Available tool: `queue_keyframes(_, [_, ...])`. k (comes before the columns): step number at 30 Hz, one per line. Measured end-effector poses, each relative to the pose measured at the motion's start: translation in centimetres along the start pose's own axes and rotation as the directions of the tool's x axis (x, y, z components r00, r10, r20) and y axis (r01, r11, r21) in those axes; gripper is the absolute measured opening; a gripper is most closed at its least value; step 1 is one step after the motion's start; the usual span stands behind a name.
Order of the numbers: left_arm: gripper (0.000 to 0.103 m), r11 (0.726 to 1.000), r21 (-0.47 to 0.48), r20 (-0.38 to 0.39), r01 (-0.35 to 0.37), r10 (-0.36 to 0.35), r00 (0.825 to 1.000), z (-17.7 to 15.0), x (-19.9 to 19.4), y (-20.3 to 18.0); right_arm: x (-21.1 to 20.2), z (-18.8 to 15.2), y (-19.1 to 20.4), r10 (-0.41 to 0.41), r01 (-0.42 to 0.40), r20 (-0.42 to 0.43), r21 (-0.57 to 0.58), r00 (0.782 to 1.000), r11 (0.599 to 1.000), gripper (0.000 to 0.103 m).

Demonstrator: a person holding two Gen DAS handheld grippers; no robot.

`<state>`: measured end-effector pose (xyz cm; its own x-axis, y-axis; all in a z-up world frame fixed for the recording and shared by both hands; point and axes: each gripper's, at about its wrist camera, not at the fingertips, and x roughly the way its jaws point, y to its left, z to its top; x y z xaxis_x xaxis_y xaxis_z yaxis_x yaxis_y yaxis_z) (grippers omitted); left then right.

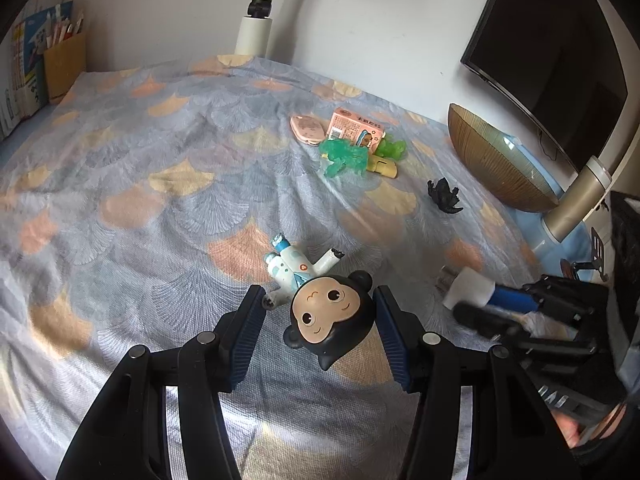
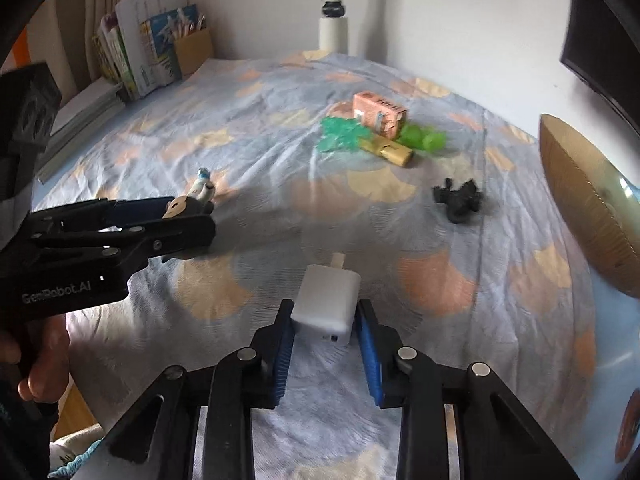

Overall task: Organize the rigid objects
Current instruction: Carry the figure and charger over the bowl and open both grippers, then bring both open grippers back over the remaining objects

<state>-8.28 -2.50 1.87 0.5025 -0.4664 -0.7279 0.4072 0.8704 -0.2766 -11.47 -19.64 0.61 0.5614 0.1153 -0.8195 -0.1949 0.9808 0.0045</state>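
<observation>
**Both claws loaded, pile waiting**

Right gripper [image 2: 325, 322] clamped on small white plastic charger block [image 2: 326, 300], pads pressing both sides, block off the patterned bedcloth [image 1: 160, 184]. Left gripper [image 1: 320, 320] closed on dark-haired cartoon figurine with white-blue body [image 1: 330, 312], held by the head, body hanging forward over the cloth.

Step in hand, by judgement: pickup done, carry pending. Likely target: the cluster farther back, with pink carton [image 1: 356, 128], translucent green toy [image 1: 344, 156] and brass-coloured tube [image 1: 384, 167]. Black toy [image 1: 444, 196] apart, still loose.

Next: move forward without collision between the two grippers, lower beside the cluster, then release.
</observation>
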Motion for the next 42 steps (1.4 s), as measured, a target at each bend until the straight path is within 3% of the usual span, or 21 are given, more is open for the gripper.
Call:
queue_keyframes(6, [0.052, 0.999, 0.037, 0.052, -0.006, 0.004, 0.999, 1.6, -1.5, -2.1, -3.7, -0.2, -4.1, -0.021, 0.016, 0.086, 0.067, 0.996, 0.998, 0.026])
queue_keyframes(10, [0.052, 0.991, 0.136, 0.102, 0.006, -0.02, 0.995, 4.8, -2.6, -6.1, -7.0, 0.3, -8.5, -0.091, 0.071, 0.151, 0.137, 0.984, 0.988, 0.026])
queue_keyframes(13, [0.052, 0.974, 0.221, 0.152, 0.041, -0.075, 0.986, 7.8, -3.0, -10.4, -10.3, 1.1, -12.2, -0.159, 0.12, 0.211, 0.184, 0.965, 0.975, 0.026])
queue_keyframes(17, [0.052, 0.95, 0.28, 0.177, 0.14, -0.194, 0.965, 12.3, -2.2, -15.8, -14.4, 2.7, -16.9, -0.29, 0.224, 0.261, 0.256, 0.921, 0.94, 0.026])
queue_keyframes(21, [0.052, 0.932, 0.308, 0.154, 0.192, -0.248, 0.956, 16.0, 1.1, -20.3, -16.3, 3.9, -20.3, -0.332, 0.236, 0.28, 0.327, 0.901, 0.915, 0.026])
queue_keyframes(23, [0.052, 0.927, 0.304, 0.117, 0.221, -0.266, 0.957, 16.6, 3.2, -21.7, -15.7, 4.3, -21.8, -0.351, 0.253, 0.25, 0.351, 0.902, 0.901, 0.026])
queue_keyframes(25, [0.052, 0.924, 0.309, 0.079, 0.225, -0.261, 0.962, 16.5, 5.6, -22.6, -14.3, 4.3, -23.0, -0.343, 0.252, 0.204, 0.368, 0.917, 0.895, 0.026])
queue_keyframes(28, [0.052, 0.917, 0.332, 0.018, 0.22, -0.24, 0.971, 15.5, 8.3, -23.6, -11.8, 3.6, -25.0, -0.285, 0.211, 0.136, 0.399, 0.949, 0.892, 0.026])
queue_keyframes(33, [0.053, 0.914, 0.321, -0.045, 0.25, -0.249, 0.968, 15.3, 11.0, -24.2, -8.9, 3.1, -25.9, -0.225, 0.177, 0.078, 0.395, 0.971, 0.901, 0.026])
queue_keyframes(35, [0.063, 0.913, 0.309, -0.029, 0.267, -0.272, 0.962, 15.8, 10.6, -24.1, -8.7, 3.1, -26.0, -0.231, 0.188, 0.063, 0.395, 0.971, 0.899, 0.03])
queue_keyframes(36, [0.075, 0.915, 0.302, -0.011, 0.267, -0.277, 0.961, 16.1, 10.1, -23.9, -8.9, 3.2, -26.1, -0.241, 0.196, 0.066, 0.399, 0.968, 0.896, 0.04])
queue_keyframes(37, [0.081, 0.919, 0.291, 0.017, 0.266, -0.284, 0.959, 16.4, 9.2, -23.3, -9.1, 3.1, -26.1, -0.251, 0.203, 0.071, 0.402, 0.965, 0.893, 0.048])
queue_keyframes(38, [0.081, 0.921, 0.285, 0.043, 0.266, -0.289, 0.956, 16.6, 8.4, -22.7, -9.6, 3.1, -25.9, -0.268, 0.214, 0.082, 0.403, 0.96, 0.89, 0.061])
queue_keyframes(42, [0.081, 0.942, 0.248, 0.129, 0.225, -0.262, 0.956, 17.2, 3.8, -18.8, -12.2, 3.3, -24.9, -0.27, 0.188, 0.158, 0.403, 0.95, 0.896, 0.061])
